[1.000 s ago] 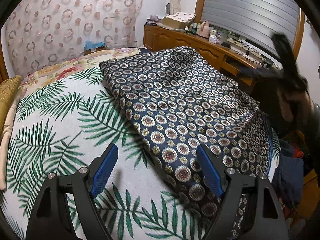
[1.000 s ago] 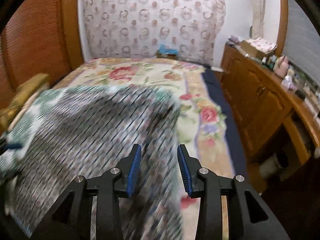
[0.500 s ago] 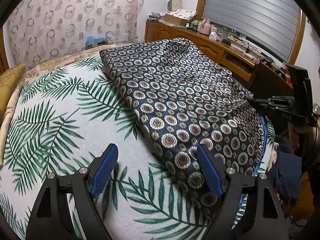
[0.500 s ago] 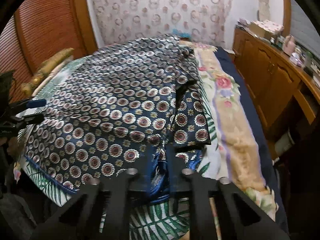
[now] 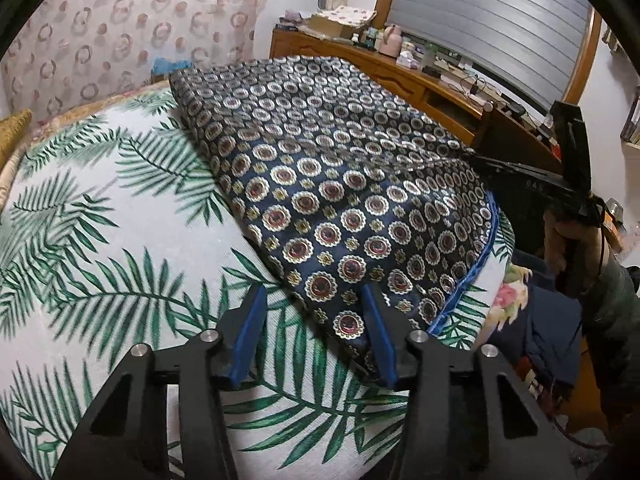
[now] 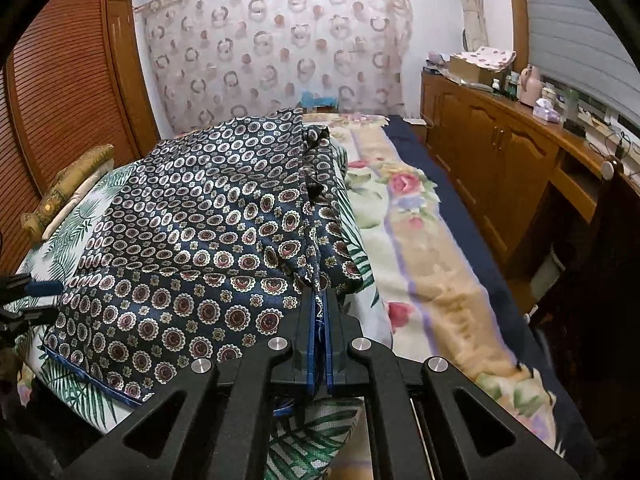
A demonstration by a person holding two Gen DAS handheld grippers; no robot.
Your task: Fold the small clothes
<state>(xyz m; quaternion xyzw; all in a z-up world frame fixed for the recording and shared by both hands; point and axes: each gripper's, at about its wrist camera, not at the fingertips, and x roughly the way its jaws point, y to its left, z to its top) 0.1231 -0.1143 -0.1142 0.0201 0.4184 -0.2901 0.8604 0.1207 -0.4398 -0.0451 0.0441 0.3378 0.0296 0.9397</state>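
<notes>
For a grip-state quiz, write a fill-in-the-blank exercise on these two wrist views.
1. The right gripper is shut on the ____ garment's edge.
2. The left gripper's jaws are closing around a ____ of that garment.
3. The garment lies on a cover printed with green ____ leaves.
4. The pads on the left gripper are ____.

Missing words: patterned navy; corner; palm; blue

The garment (image 5: 340, 184) was navy, covered in cream-ringed maroon medallions with small yellow florets between them, and edged in bright blue along its near hem. The sheet (image 5: 100, 240) under it was white with green palm fronds. A blanket (image 6: 420, 248) to the right showed pink roses on cream and tan, bordered navy. The far curtain (image 6: 272, 52) was pale pink with ring motifs. Both grippers were black with blue pads (image 5: 248, 336). The cabinets (image 6: 500, 160) were orange-brown wood.
</notes>
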